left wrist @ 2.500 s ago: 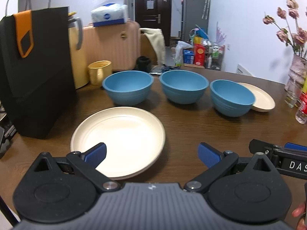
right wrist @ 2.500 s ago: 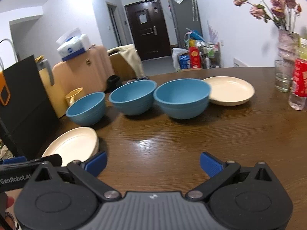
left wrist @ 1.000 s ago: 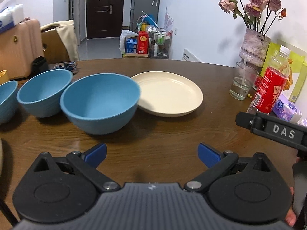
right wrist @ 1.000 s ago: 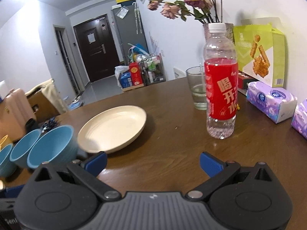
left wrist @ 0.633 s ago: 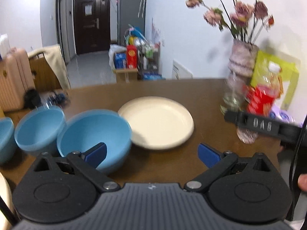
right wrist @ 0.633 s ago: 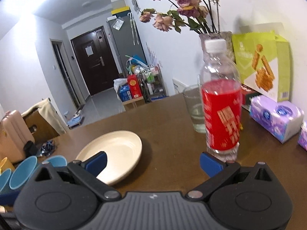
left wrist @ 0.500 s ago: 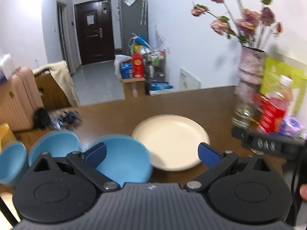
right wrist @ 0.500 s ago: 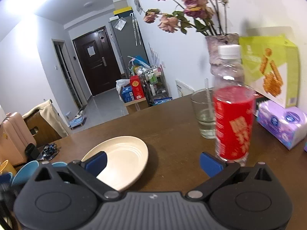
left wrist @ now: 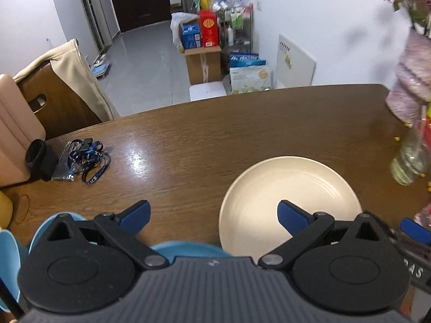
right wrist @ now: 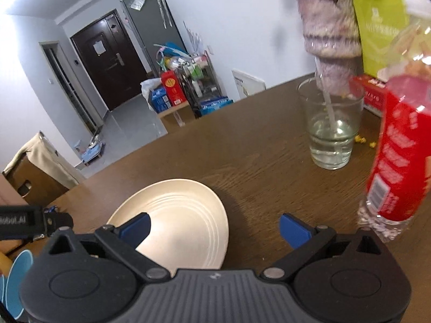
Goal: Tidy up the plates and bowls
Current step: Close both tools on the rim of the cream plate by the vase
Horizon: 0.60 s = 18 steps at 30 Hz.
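Around the round cream plate (left wrist: 289, 188) (right wrist: 177, 215), bare brown wooden table (left wrist: 215, 134) (right wrist: 256, 156) lies open beyond it and to its left. Right of the plate stand a clear water glass (right wrist: 332, 126) and a red-labelled plastic bottle (right wrist: 398, 167). A blue bowl (left wrist: 188, 249) crowds its near-left edge.

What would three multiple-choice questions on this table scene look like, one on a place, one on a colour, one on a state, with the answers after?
1. Where does the drinking glass stand relative to the cream plate in the right wrist view?
A. farther back, to its right
B. on the plate
C. to its left

2. What colour is the label on the plastic bottle?
A. green
B. red
C. black

3. How do the right tongs stand?
A. shut on the plate
B. shut on the bottle
C. open, holding nothing

Answers: 1 A, the glass sits beyond the plate toward the vase. 2 B, the wrap is plainly red. 3 C, the blue pads are wide apart with nothing between.
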Available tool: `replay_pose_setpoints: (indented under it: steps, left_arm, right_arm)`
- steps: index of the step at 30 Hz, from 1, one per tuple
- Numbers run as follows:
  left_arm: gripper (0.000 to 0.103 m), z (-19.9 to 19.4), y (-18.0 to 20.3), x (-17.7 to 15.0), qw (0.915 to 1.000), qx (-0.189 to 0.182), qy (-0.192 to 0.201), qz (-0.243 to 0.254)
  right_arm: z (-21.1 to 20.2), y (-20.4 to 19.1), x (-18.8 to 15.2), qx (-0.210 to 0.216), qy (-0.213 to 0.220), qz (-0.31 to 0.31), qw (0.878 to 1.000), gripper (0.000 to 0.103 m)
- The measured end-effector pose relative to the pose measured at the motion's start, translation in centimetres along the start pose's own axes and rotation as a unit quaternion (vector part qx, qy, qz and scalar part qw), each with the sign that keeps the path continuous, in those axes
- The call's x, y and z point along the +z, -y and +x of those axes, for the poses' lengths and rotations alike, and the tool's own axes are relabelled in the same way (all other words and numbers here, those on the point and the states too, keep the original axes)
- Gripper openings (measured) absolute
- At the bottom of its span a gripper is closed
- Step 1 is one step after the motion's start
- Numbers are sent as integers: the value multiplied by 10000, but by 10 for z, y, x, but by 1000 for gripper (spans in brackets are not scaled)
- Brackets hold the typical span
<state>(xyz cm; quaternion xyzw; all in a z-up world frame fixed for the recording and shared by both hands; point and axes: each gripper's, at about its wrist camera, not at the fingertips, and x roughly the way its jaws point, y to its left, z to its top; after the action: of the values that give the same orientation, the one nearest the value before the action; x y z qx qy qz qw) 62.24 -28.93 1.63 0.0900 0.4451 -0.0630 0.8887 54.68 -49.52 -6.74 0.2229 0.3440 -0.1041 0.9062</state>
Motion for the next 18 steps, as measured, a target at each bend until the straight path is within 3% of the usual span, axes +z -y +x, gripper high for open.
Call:
replay_pose_setpoints:
  steps: [2,5,10,18]
  left_arm:
    - [103,9,2,4,9999,77,-19,67]
    - [102,26,6,11,9998,67,-148,102]
    - [82,52,14,19,9988,96,-444,169]
    - [57,81,15,15,9963,-116,-836,147]
  right_arm:
    - [9,4,0,-70,-147,32,9999,94]
    - [15,14,4,-34,-212,170,9996,93]
    - [20,21,7,-49,-280,198,9994,92]
    - [32,24,4,-60,-453,203,9987,77]
